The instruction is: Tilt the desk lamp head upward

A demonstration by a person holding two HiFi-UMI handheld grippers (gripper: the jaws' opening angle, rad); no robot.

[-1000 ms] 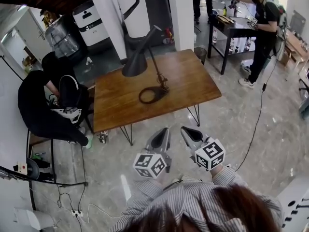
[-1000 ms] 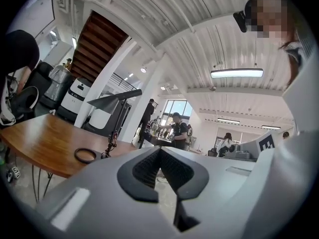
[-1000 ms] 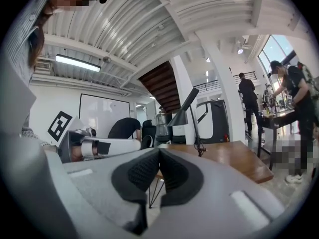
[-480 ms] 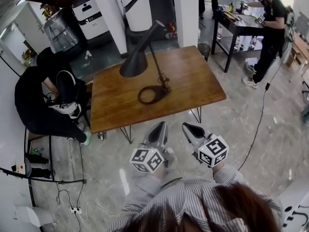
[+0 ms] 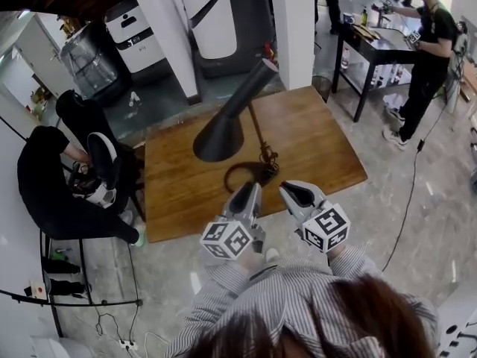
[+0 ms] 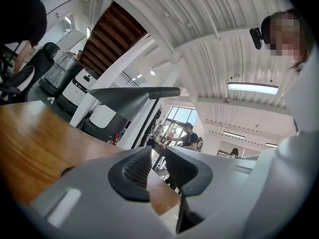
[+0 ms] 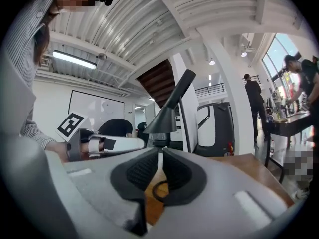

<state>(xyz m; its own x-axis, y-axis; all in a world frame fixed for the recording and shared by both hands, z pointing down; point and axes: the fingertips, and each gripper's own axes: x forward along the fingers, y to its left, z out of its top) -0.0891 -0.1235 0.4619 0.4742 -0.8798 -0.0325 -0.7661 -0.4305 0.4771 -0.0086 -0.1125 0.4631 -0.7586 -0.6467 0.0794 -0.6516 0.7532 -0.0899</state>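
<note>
A black desk lamp stands on the wooden table (image 5: 328, 155). Its cone head (image 5: 220, 135) points down and left, and its ring base (image 5: 250, 174) lies near the table's front edge. My left gripper (image 5: 252, 190) hovers just before the base with its jaws opening and nothing between them. In the left gripper view the gripper (image 6: 157, 159) shows a gap, with the lamp head (image 6: 124, 101) above and beyond it. My right gripper (image 5: 288, 191) is beside it, shut and empty. The right gripper view (image 7: 159, 157) looks at the lamp head (image 7: 162, 119) and ring base (image 7: 158, 189).
A person in black (image 5: 48, 174) crouches left of the table. A white pillar (image 5: 294, 21) and a white machine (image 5: 216, 13) stand behind it. Another person (image 5: 432, 43) works at a black bench (image 5: 373, 47) at back right. Cables (image 5: 112, 319) lie on the floor.
Both grippers have come forward from over the floor to the table's front edge by the lamp base. The lamp has not moved.
</note>
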